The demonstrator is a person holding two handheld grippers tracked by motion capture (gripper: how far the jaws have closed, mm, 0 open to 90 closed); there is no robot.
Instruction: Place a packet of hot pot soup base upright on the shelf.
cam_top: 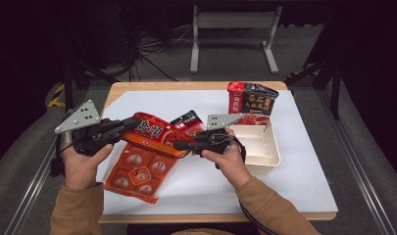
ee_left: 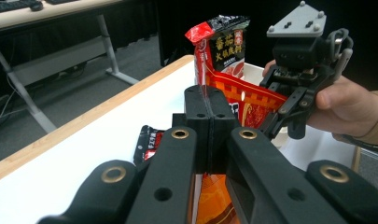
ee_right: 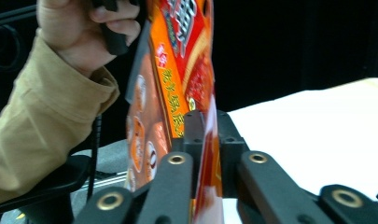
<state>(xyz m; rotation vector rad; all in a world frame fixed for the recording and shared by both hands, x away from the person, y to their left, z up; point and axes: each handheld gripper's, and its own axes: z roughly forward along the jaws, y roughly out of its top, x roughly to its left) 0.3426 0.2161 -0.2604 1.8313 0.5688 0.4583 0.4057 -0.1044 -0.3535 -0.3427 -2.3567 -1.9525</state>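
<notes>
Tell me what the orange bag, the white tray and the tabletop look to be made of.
Orange bag: thin glossy plastic film, judging by the sheen, creases and printed surface; it bends where both grippers pinch it.
White tray: likely moulded plastic or foam, matte, with a rounded rim and a divider.
Tabletop: wood-look edge, probably laminate or plywood, under a matte white sheet, possibly paper or board.

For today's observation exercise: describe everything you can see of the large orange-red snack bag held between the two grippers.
The orange-red snack bag is a glossy, crinkled plastic pouch printed with yellow characters and round snack pictures. It is lifted at its top, which is bent over, while its lower end lies on the white sheet. The left gripper is shut on one upper corner and the right gripper is shut on the other. A small dark red packet lies just behind it.
</notes>
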